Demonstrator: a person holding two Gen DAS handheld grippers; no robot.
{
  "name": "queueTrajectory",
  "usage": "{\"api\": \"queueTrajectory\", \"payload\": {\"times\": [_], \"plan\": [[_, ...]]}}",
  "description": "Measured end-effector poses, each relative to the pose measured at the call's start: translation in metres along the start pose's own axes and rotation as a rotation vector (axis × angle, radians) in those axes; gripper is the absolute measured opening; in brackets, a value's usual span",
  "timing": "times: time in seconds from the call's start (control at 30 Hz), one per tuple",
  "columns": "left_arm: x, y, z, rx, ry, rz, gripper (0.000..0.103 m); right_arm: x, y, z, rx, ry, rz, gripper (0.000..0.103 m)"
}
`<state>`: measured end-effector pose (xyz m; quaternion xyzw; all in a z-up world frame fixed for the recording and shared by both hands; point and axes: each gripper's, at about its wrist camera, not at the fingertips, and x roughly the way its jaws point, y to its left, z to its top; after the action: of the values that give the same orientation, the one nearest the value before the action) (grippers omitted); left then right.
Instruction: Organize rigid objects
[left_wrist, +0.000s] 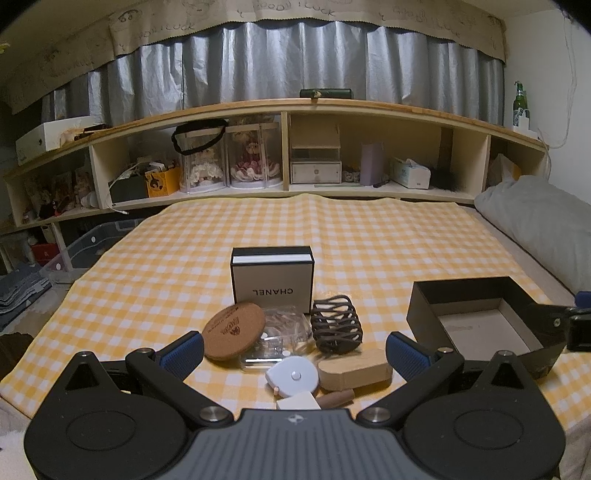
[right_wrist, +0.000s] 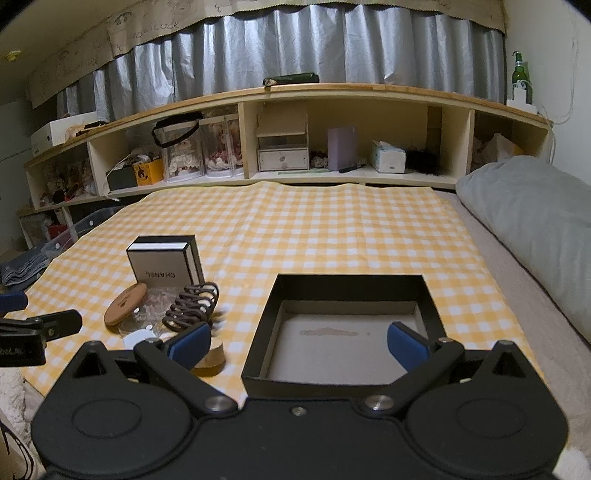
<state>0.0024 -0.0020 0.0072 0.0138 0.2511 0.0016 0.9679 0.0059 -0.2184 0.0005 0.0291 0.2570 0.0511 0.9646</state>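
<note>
A pile of small objects lies on the yellow checked cloth (left_wrist: 369, 236): a white Chanel box (left_wrist: 271, 280), a round cork coaster (left_wrist: 233, 331), a clear plastic case (left_wrist: 277, 334), a brown claw hair clip (left_wrist: 336, 325), a white tape measure (left_wrist: 293, 376), a wooden block (left_wrist: 354, 369). My left gripper (left_wrist: 295, 352) is open and empty, just in front of the pile. An empty black open box (right_wrist: 347, 328) sits to the right. My right gripper (right_wrist: 299, 343) is open and empty over the box's near edge.
A long wooden shelf (left_wrist: 295, 107) with dolls, boxes and tissues runs along the back. A grey pillow (right_wrist: 528, 218) lies at the right. Plastic bins (left_wrist: 85, 247) and folded cloth sit on the floor at the left.
</note>
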Motion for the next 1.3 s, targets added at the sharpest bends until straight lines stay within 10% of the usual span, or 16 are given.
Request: {"api": "queueTrajectory", "payload": {"times": [0.43, 1.0, 1.3], "plan": [[0.016, 0.018, 0.022, 0.016, -0.009, -0.036, 0.103, 0.002, -0.065, 0.024, 0.046, -0.082, -0.189, 0.103], [0.111, 0.045, 0.064, 0.127, 0.024, -0.084, 0.103, 0.065, -0.123, 0.023, 0.135, 0.200, -0.114, 0.101], [0.168, 0.068, 0.068, 0.089, 0.044, -0.057, 0.101, 0.088, -0.148, 0.009, 0.191, 0.330, -0.095, 0.060]]}}
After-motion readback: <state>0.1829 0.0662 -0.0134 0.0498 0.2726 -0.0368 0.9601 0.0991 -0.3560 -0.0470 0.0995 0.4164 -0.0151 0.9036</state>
